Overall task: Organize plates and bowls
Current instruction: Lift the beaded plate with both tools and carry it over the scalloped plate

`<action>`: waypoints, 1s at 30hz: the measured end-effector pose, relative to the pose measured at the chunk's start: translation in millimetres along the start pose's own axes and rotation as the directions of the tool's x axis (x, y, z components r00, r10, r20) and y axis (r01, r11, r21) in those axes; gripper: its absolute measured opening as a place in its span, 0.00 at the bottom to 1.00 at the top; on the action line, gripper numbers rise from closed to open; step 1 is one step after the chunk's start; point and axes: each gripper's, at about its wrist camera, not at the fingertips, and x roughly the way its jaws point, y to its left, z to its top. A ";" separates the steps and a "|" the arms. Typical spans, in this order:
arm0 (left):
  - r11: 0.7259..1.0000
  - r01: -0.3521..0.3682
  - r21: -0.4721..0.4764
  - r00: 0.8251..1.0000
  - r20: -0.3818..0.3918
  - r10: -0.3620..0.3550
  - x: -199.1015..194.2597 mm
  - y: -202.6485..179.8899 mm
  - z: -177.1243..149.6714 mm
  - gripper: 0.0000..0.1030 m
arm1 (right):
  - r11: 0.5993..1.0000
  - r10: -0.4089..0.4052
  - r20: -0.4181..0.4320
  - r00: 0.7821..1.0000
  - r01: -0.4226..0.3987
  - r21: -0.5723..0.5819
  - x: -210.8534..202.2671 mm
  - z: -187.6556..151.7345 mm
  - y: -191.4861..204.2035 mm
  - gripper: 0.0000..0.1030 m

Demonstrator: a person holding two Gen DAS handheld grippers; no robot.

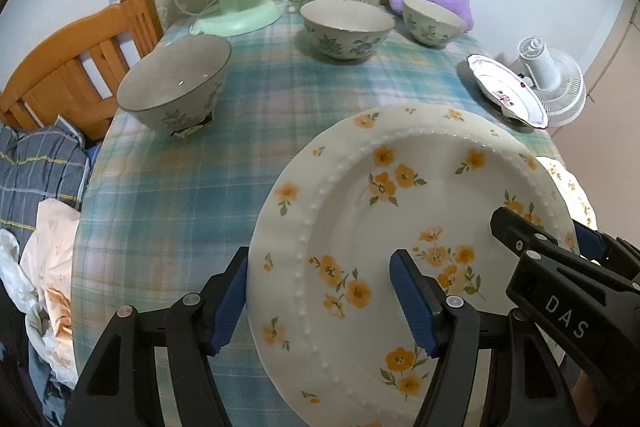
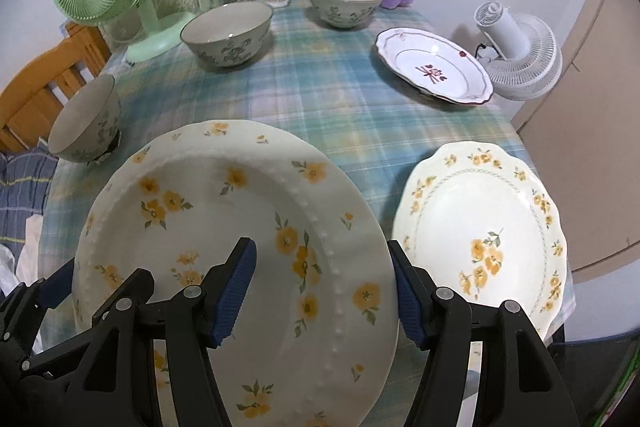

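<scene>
Blue-padded fingers of the left gripper [image 1: 320,301] and right gripper [image 2: 322,293] are spread astride opposite rims of the large yellow-flowered plate [image 2: 240,247], which is seen raised and tilted over the near edge of the table [image 1: 260,99]; neither pair is visibly pressed onto the china, so the rim is bracketed rather than firmly pinched. A two-sided hold is judged suited to so wide a plate. Just beside it, at the near right corner, the scalloped yellow-flowered plate [image 2: 480,231] is laid flat, a likely stacking partner. Farther along the right edge a red-patterned plate [image 2: 434,65] is propped; three floral bowls [image 2: 228,35] are scattered toward the far edge.
</scene>
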 end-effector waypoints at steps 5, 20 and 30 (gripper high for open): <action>1.000 -0.005 -0.012 1.000 0.005 0.005 -0.7 -20.9 0.3 0.68 | 1.000 0.018 0.014 1.000 -0.018 0.000 -1.0 4.7 -24.7 0.65; 0.998 -0.032 -0.051 0.999 0.016 0.033 6.9 -117.7 7.1 0.67 | 0.998 0.045 0.001 0.999 -0.045 -0.042 7.0 23.8 -120.2 0.65; 0.998 0.012 -0.055 1.000 -0.010 -0.012 27.9 -180.6 5.0 0.66 | 0.999 -0.003 -0.014 1.000 0.002 -0.041 18.0 27.8 -186.5 0.65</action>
